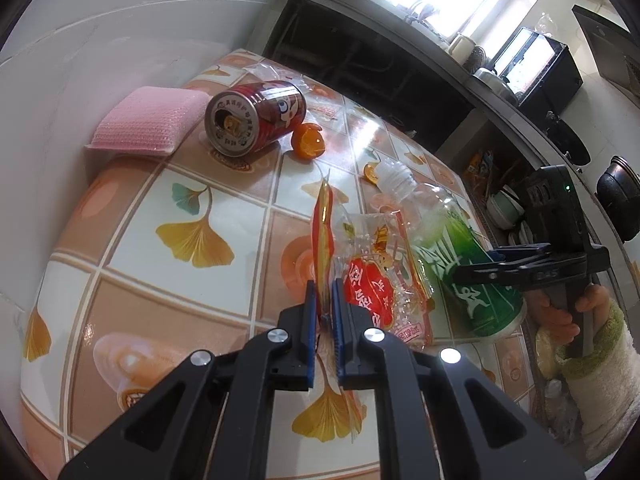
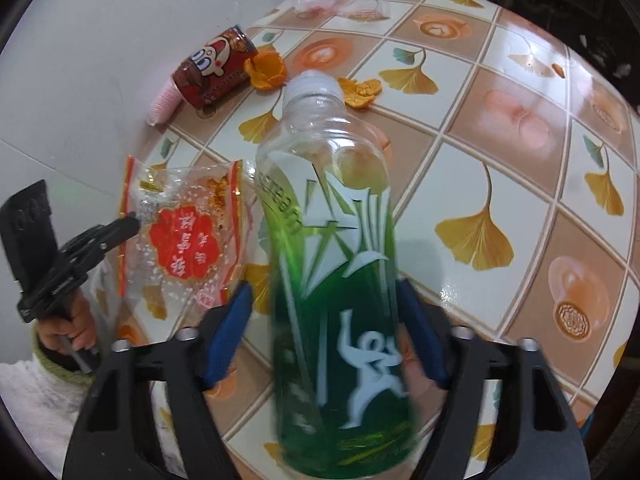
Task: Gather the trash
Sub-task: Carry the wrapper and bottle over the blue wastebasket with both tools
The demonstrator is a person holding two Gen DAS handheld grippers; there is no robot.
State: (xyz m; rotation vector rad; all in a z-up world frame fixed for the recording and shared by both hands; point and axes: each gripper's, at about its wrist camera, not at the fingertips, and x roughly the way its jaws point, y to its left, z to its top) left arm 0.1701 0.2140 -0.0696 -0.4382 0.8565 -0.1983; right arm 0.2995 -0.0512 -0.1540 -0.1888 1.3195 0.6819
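My left gripper is shut on the edge of a clear snack wrapper with a red label, which lies on the tiled table; it also shows in the right wrist view. My right gripper is open, its blue pads on either side of a green-labelled plastic bottle without visibly touching it. The bottle lies on the table. A red drink can lies on its side at the back, with orange peel beside it and more peel near the bottle cap.
A pink sponge lies against the white wall at the back left. Clear plastic wrapping lies at the far table edge. A dark counter with pots and dishes runs beyond the table. The table has a tile-pattern cover.
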